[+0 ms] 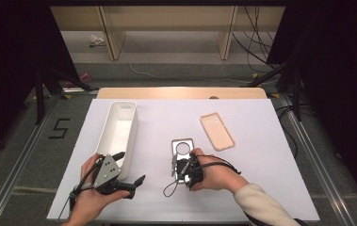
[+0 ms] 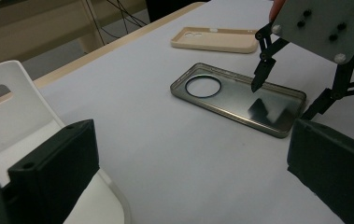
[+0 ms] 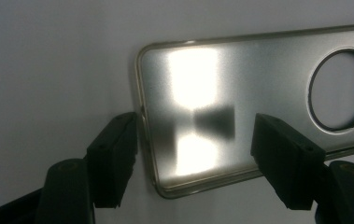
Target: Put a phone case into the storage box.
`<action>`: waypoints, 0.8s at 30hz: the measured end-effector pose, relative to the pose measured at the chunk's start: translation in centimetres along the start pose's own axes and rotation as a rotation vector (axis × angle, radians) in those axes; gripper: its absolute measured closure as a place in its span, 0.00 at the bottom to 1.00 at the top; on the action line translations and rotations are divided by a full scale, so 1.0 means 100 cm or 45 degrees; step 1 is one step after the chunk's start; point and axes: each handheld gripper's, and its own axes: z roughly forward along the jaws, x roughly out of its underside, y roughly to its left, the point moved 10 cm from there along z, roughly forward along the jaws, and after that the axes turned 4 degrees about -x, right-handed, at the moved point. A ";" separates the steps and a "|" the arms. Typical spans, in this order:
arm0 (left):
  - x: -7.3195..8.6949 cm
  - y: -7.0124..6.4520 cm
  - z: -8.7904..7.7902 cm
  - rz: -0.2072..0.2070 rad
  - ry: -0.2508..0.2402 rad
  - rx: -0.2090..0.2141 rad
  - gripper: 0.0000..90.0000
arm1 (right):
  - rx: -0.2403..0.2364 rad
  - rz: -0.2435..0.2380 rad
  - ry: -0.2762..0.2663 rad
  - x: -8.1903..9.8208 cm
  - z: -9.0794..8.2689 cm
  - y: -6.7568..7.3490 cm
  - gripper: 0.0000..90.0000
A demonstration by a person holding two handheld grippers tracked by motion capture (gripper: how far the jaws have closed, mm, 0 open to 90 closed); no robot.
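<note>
The right gripper [image 3: 193, 156] is held low over the near end of the clear phone case [image 3: 258, 98], jaws apart and not yet clamped: one jaw is set just outside the case's short end rim, the other over the flat back, so the end wall lies between them without visible pad pressure. In the left gripper view the tips are seen poised just above the case [image 2: 240, 98], which lies flat, open side up, near the middle of the white table [image 1: 166, 117], its round camera cut-out at the far end. A slip is judged likely if the jaws are closed on the thin, glossy rim alone; the case could be pushed along the table rather than pinched, or flexed and sprung free on lifting. The left gripper [image 2: 188, 186] is kept idle, jaws wide apart and empty, beside the white bin [image 1: 117, 134]; its near wall could be knocked during a handover. The beige phone case [image 1: 217, 131] lies well apart, to the far right, and is judged at no risk.
</note>
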 end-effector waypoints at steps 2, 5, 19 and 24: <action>0.000 0.000 0.000 0.001 0.001 0.002 0.02 | 0.013 -0.002 0.004 -0.001 0.000 0.000 0.40; 0.000 0.000 0.000 0.001 0.001 0.002 0.02 | 0.009 -0.014 0.005 -0.002 0.001 0.000 0.42; 0.000 -0.001 0.001 0.004 0.001 0.007 0.02 | -0.084 -0.087 0.037 -0.003 -0.001 0.014 0.78; 0.000 -0.002 0.001 0.006 0.001 0.009 0.02 | -0.097 -0.083 0.045 -0.003 -0.001 0.016 0.83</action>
